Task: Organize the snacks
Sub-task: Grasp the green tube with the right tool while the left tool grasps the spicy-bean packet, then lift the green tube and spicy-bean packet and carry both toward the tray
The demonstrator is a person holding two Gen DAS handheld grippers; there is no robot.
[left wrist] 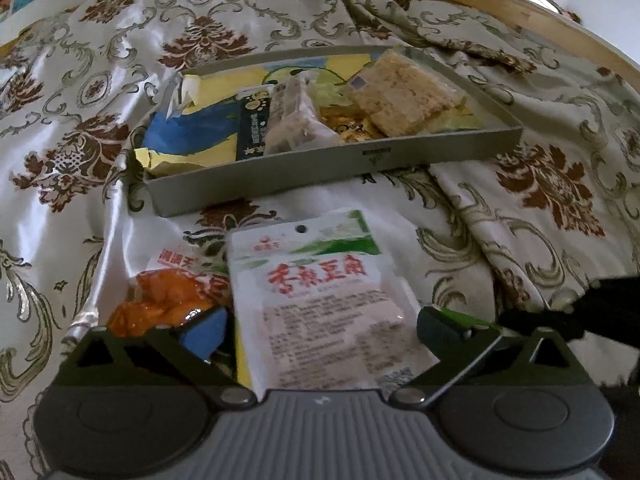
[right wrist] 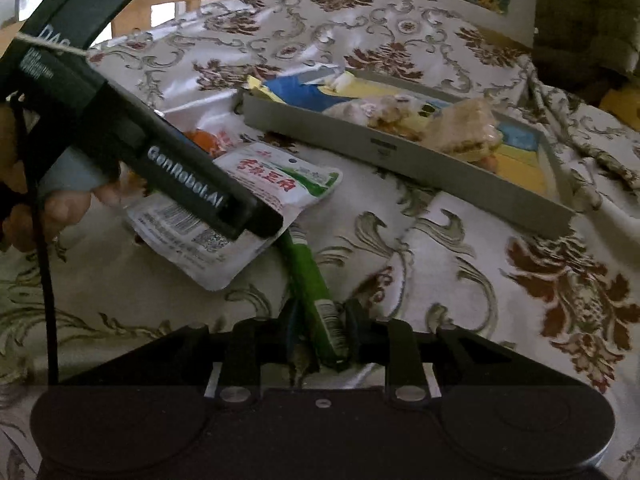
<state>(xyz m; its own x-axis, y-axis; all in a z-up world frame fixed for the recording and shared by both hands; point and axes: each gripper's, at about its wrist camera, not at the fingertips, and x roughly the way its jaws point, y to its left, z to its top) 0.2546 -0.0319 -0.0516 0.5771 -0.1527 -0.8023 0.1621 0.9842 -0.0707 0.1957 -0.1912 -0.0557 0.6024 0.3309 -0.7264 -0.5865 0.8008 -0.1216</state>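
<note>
A grey tray [left wrist: 400,156] on the patterned cloth holds a yellow-blue bag [left wrist: 192,132], a dark packet, a clear packet and a biscuit pack [left wrist: 404,96]. My left gripper [left wrist: 324,328] is open, its jaws on either side of a white snack pouch [left wrist: 320,300] with red writing; an orange packet [left wrist: 160,304] lies to its left. In the right wrist view my right gripper [right wrist: 320,328] is shut on a green stick packet [right wrist: 316,292], near the white pouch [right wrist: 240,208] and the tray [right wrist: 400,156]. The left gripper body [right wrist: 160,152] covers part of the pouch.
The floral satin cloth [left wrist: 540,208] is wrinkled, with a fold to the right of the tray. A wooden frame [left wrist: 520,12] runs along the far right. A person's hand [right wrist: 40,208] holds the left gripper.
</note>
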